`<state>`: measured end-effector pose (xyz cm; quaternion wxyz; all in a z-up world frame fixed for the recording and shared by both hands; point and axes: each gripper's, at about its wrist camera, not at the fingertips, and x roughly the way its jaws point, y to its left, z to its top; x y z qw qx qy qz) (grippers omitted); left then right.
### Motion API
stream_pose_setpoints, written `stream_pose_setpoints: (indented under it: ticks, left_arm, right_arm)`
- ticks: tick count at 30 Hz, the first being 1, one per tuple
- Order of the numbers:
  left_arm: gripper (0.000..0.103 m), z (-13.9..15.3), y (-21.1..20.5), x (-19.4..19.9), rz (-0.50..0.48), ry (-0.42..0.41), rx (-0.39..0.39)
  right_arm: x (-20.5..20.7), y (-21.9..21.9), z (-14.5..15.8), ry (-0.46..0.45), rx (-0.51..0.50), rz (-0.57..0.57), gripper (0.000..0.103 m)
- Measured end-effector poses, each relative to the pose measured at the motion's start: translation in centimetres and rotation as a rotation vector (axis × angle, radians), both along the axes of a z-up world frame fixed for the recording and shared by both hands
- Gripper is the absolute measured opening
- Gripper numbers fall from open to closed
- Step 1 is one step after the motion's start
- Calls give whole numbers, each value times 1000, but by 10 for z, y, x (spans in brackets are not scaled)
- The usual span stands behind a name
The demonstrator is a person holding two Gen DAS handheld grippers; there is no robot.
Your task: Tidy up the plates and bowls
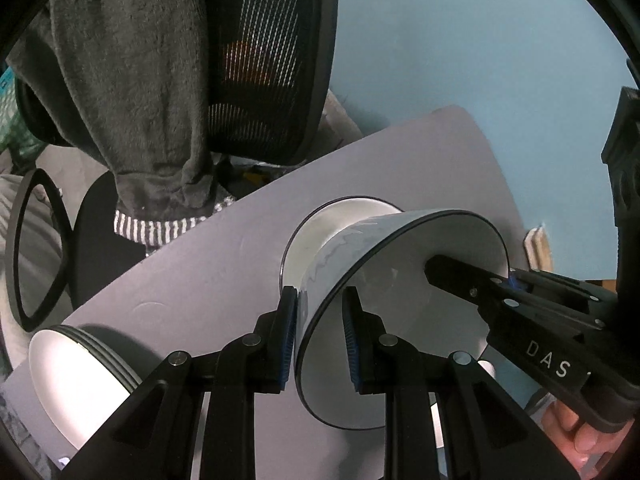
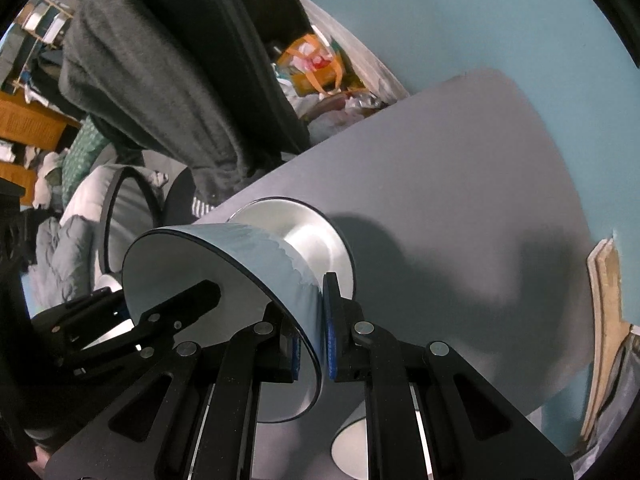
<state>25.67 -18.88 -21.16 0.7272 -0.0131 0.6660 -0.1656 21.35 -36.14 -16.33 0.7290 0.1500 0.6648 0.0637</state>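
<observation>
We grip a bowl (image 2: 224,264) by its rim with our right gripper (image 2: 314,336), one pad inside the wall, one outside. Our left gripper (image 2: 188,300) reaches into the bowl from the far side. Beyond it a plate (image 2: 304,236) lies on the grey table (image 2: 460,200). A dark cloth (image 2: 160,72) hangs over a chair.

Both grippers are matte black linkages with round silver pivot pins and blue ribbed pads. The right gripper (image 1: 432,268) carries white "DAS" lettering; the left gripper (image 1: 320,336) shows triangular cut-outs.
</observation>
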Motion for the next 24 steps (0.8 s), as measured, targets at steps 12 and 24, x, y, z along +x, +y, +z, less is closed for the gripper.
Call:
stream_pose_setpoints:
  ticks: [12,24]
  left_arm:
    - [23,-18,-5,6,4,14,1]
    - [27,-7,-5,1,2,-27,28]
  right_arm:
    - [8,-7,-19,48,-27,-5,10]
    - [10,-2,-6,17,-119,38,23]
